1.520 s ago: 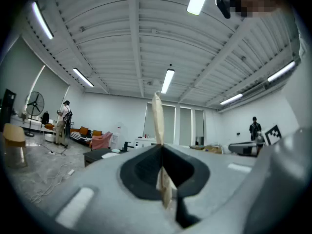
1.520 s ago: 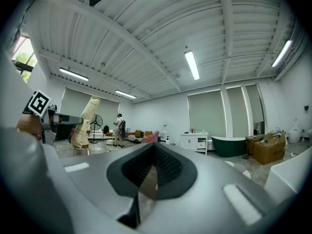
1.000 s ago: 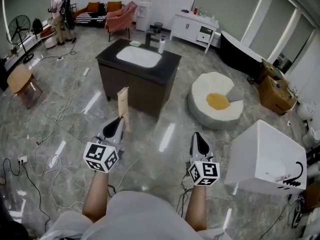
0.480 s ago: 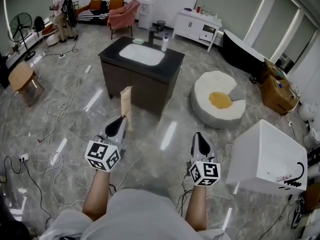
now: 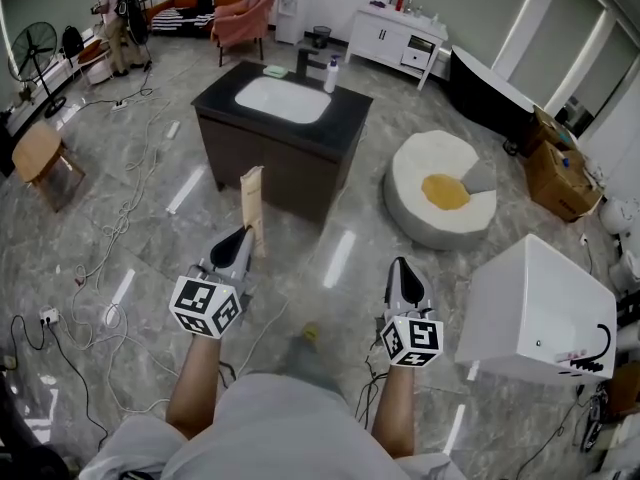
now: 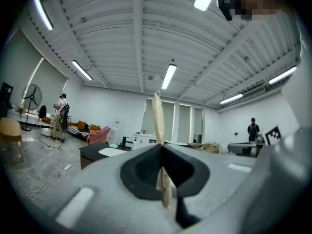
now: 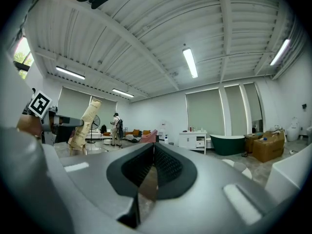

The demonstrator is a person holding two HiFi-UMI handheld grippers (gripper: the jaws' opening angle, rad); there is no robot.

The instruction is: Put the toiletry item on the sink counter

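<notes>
A tan paper-wrapped toiletry tube (image 5: 252, 208) stands upright in my left gripper (image 5: 238, 240), which is shut on its lower end. In the left gripper view the tube (image 6: 157, 116) rises edge-on from between the jaws of that gripper (image 6: 161, 150). My right gripper (image 5: 400, 270) is held level beside it, shut with nothing in it (image 7: 152, 147); its view shows the tube (image 7: 84, 123) off to the left. The dark sink counter (image 5: 340, 128) with a white basin (image 5: 282, 99) stands ahead across the floor, well beyond both grippers.
On the counter are a black faucet (image 5: 302, 63), a white bottle (image 5: 330, 73) and a green soap dish (image 5: 275, 70). A white beanbag (image 5: 440, 193) and white box (image 5: 540, 313) lie to the right. Cables (image 5: 110, 258) trail on the left floor. A person (image 5: 112, 18) stands far back left.
The counter has shifted slightly right and looks a little closer in the head view. Both grippers keep their pose, the left still holding the tube.
</notes>
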